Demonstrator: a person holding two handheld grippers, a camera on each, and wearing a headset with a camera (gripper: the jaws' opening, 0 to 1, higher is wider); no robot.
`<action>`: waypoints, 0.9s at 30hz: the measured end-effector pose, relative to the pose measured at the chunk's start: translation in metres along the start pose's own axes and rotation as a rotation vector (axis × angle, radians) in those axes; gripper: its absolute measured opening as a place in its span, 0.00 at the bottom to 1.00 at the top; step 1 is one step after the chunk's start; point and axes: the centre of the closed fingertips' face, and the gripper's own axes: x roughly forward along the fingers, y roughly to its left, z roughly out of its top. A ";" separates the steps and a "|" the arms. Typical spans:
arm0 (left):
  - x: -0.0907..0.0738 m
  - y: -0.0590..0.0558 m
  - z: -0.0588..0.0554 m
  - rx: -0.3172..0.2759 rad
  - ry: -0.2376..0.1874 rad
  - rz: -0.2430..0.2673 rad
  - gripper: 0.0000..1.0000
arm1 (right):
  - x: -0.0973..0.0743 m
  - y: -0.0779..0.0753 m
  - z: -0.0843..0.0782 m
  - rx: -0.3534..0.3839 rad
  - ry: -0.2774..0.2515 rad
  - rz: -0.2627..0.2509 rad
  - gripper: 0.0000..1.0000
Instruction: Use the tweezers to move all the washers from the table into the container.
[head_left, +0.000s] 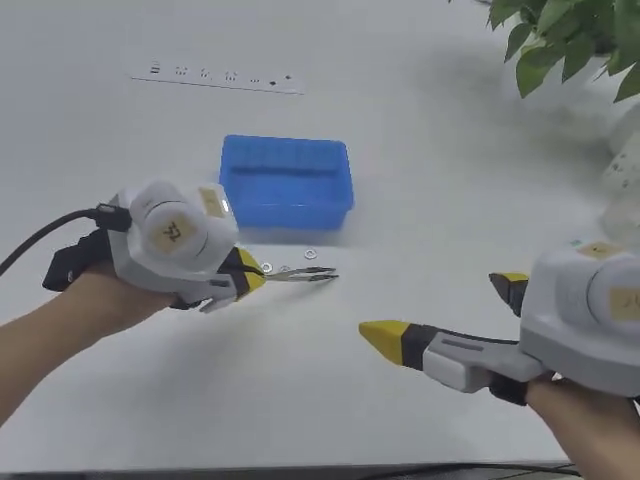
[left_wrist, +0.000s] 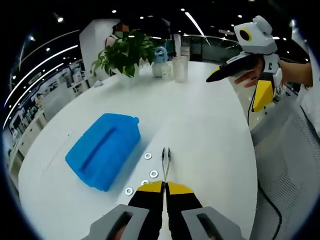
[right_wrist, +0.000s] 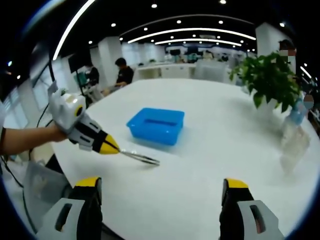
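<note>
A: How far along are we?
B: Barely begun, we judge. Our right tongs (right_wrist: 162, 184) hang spread; our left tongs (left_wrist: 165, 186) pinch the tweezers (left_wrist: 165, 161), tips beside the washers (left_wrist: 153, 174) on the desk (left_wrist: 210, 130), at six o'clock of the container (left_wrist: 102, 150), which looks empty.

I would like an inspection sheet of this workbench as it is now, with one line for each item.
Surface: white table, no spills seen.
Job's things: blue container, open on top; several washers on the table beside it; tweezers with tips near the washers.
Clutter: power strip beyond the container.
Grippers: left gripper shut on the tweezers; right gripper open, holding nothing.
Cables: black cable from the left gripper.
Surroundings: leafy plant on the table; open office behind.
</note>
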 end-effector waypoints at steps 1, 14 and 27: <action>-0.002 -0.001 0.002 0.000 -0.002 0.004 0.00 | 0.000 0.002 0.000 -0.002 -0.001 0.003 0.99; -0.026 -0.004 0.022 0.029 -0.044 0.015 0.00 | 0.011 0.036 0.001 -0.053 -0.008 0.137 0.86; -0.065 -0.014 0.033 0.055 -0.056 -0.025 0.00 | 0.032 0.102 0.025 -0.364 0.036 0.431 0.32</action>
